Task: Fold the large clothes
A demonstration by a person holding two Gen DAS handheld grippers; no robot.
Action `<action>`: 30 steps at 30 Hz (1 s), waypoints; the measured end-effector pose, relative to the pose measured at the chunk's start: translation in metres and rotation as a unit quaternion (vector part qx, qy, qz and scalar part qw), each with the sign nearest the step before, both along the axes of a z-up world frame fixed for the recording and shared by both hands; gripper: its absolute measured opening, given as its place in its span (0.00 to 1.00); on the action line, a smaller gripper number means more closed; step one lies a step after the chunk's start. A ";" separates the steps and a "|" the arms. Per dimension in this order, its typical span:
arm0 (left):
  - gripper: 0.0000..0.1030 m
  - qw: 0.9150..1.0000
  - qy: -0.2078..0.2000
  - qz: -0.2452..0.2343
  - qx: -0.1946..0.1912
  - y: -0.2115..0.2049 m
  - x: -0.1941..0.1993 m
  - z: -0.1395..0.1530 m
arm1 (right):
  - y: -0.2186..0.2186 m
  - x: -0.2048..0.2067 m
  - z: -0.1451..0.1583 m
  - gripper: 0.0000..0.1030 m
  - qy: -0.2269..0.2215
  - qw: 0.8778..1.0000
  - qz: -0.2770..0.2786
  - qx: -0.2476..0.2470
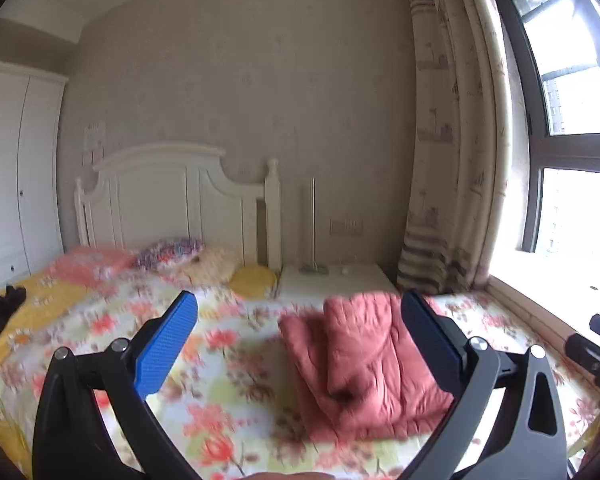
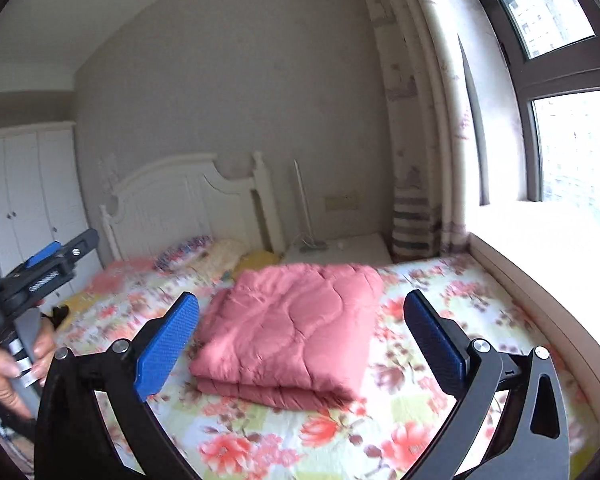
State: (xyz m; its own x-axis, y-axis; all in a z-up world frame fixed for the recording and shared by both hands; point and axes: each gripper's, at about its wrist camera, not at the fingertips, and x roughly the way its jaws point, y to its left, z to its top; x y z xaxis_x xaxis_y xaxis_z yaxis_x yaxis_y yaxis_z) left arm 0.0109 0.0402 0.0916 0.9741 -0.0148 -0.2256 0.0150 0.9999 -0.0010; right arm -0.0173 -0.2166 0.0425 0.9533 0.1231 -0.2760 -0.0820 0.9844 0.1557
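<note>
A pink quilted garment (image 2: 292,328) lies folded in a thick rectangle on the floral bedspread (image 2: 420,360). In the left wrist view it (image 1: 364,360) sits right of centre, partly behind the right finger. My left gripper (image 1: 300,340) is open and empty, held above the bed, left of the bundle. My right gripper (image 2: 302,336) is open and empty, its blue pads (image 2: 168,348) either side of the folded bundle in view, raised above and in front of it. The left gripper and the hand holding it show at the left of the right wrist view (image 2: 32,280).
A white headboard (image 1: 172,196), several pillows (image 1: 168,256) and a white nightstand (image 1: 336,280) stand at the far end. A window ledge (image 2: 540,280) and curtain (image 1: 452,160) run along the right. A dark garment (image 1: 0,312) lies at the bed's left edge. A white wardrobe (image 1: 16,176) stands at left.
</note>
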 end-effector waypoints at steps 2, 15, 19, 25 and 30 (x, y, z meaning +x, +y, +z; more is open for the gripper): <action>0.98 1.000 0.025 0.006 0.007 -0.004 -0.002 -0.019 | 0.009 0.000 -0.012 0.96 0.012 1.000 -0.021 -0.021; 0.98 0.997 0.073 -0.013 0.022 -0.015 0.001 -0.065 | 0.037 0.010 -0.038 0.96 0.039 0.996 -0.030 -0.070; 0.98 0.997 0.073 -0.013 0.023 -0.017 -0.002 -0.065 | 0.039 0.011 -0.041 0.96 0.045 0.996 -0.028 -0.072; 0.98 0.996 0.080 -0.014 0.025 -0.018 -0.001 -0.069 | 0.046 0.014 -0.045 0.96 0.054 0.995 -0.021 -0.080; 0.98 0.996 0.085 -0.012 0.024 -0.017 0.000 -0.071 | 0.049 0.016 -0.049 0.96 0.060 0.995 -0.018 -0.082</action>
